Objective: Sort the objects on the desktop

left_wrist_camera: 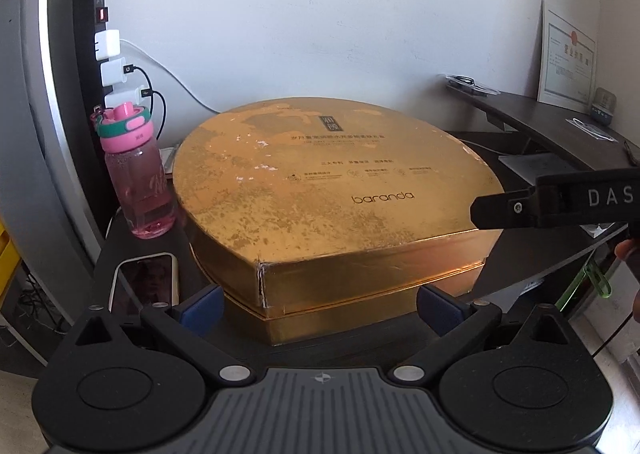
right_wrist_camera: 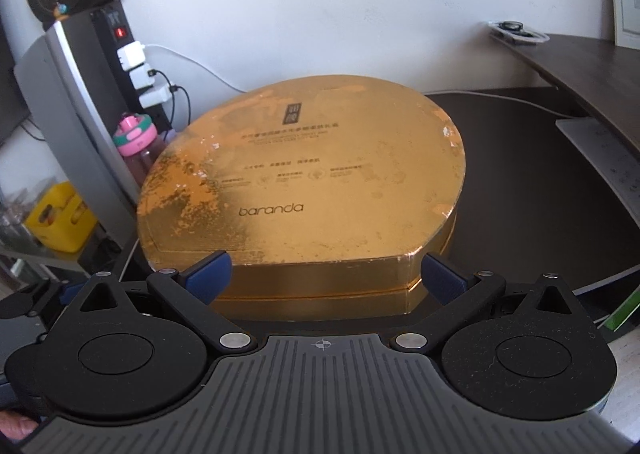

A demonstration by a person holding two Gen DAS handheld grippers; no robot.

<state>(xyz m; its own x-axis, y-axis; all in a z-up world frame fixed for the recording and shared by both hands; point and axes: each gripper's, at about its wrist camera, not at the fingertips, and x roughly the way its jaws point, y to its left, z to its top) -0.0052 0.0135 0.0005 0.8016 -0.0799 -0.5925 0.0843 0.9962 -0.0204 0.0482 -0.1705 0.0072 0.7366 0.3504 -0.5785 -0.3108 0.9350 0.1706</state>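
Two grippers, left (left_wrist_camera: 320,306) and right (right_wrist_camera: 325,279), jaws wide open, empty, facing worn gold teardrop-shaped lidded box (left_wrist_camera: 328,190) on dark surface (right_wrist_camera: 528,190); pink water bottle (left_wrist_camera: 138,170) near left edge.

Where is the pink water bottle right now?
The pink water bottle stands upright on the dark desk, just left of the gold box, behind the phone and in front of the power strip.

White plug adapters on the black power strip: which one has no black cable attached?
The top white plug adapter; a white cable leaves it, while the two white adapters below each carry a black cable.
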